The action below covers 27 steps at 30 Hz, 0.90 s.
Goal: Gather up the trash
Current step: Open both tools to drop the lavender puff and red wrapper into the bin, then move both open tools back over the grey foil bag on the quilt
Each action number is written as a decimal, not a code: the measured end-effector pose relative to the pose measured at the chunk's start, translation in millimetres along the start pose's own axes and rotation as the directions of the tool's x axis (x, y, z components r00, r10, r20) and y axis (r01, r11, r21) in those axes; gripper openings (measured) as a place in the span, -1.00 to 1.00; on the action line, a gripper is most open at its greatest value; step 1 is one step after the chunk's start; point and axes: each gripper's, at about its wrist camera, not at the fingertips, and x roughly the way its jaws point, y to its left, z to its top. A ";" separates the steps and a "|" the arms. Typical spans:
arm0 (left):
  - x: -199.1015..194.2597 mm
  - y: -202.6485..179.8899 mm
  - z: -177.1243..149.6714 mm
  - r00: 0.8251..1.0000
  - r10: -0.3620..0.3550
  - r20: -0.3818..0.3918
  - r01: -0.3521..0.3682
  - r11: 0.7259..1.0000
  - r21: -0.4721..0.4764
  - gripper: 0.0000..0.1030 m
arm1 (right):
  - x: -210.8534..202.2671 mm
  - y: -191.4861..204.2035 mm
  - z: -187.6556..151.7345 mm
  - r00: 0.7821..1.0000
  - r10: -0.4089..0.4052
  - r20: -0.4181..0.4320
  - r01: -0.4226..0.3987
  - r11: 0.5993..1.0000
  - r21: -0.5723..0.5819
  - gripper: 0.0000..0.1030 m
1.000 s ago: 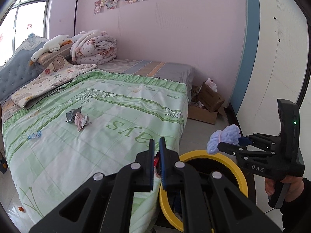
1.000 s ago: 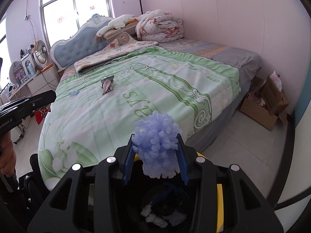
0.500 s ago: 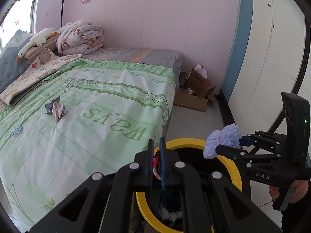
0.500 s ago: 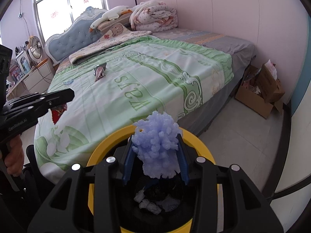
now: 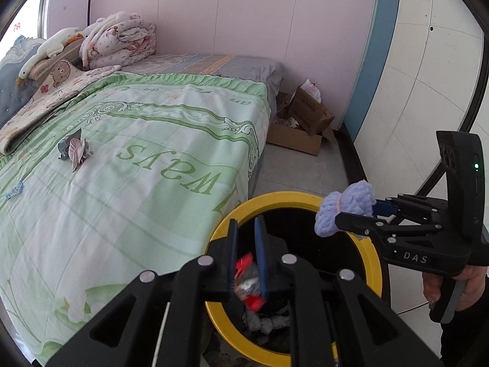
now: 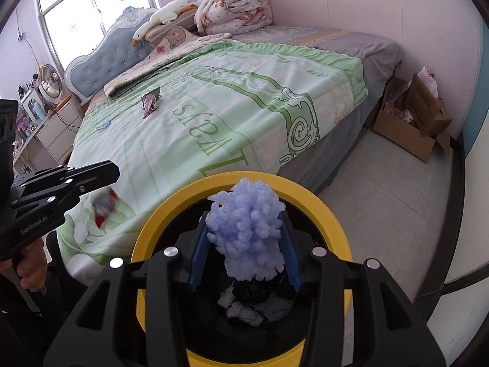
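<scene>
A black bin with a yellow rim [image 5: 290, 198] [image 6: 321, 202] stands on the floor at the bed's foot corner, with crumpled scraps at its bottom. My left gripper [image 5: 246, 223] [image 6: 110, 172] hangs over its near-left edge; its jaws are opening, and a red and silver wrapper [image 5: 247, 281] [image 6: 104, 206], blurred, drops free between and below the pads. My right gripper [image 6: 244, 217] [image 5: 351, 214] is over the bin mouth. Its jaws are opening too, but a lilac fluffy ball [image 6: 247, 229] [image 5: 345, 211] still sits touching both pads.
The bed with a green quilt [image 5: 137, 183] fills the left. On it lie a grey and pink scrap [image 5: 73, 151] [image 6: 149, 102] and a small blue bit [image 5: 15, 189] [image 6: 102, 125]. An open cardboard box [image 5: 302, 122] [image 6: 412, 122] stands on the tiled floor by the wall.
Both grippers sank and tilted down over the bin, which now fills more of each view. The left jaws parted and the wrapper slid down out of them. The right jaws widened slightly.
</scene>
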 end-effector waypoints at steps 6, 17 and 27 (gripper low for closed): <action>-5.3 4.3 -0.9 1.000 0.008 0.003 -0.008 1.000 -0.014 -0.27 | 1.3 -4.9 4.2 1.000 -0.009 -0.002 0.009 1.000 0.027 0.03; -17.0 29.5 -0.7 0.998 0.050 0.024 -0.048 0.997 -0.060 -0.02 | -8.0 -6.4 19.4 0.998 -0.028 0.062 0.025 0.998 0.056 0.05; -41.6 64.1 -3.1 0.992 0.113 0.057 -0.106 0.988 -0.109 -0.02 | -7.4 21.8 37.7 0.995 0.008 0.103 -0.011 1.000 0.024 0.05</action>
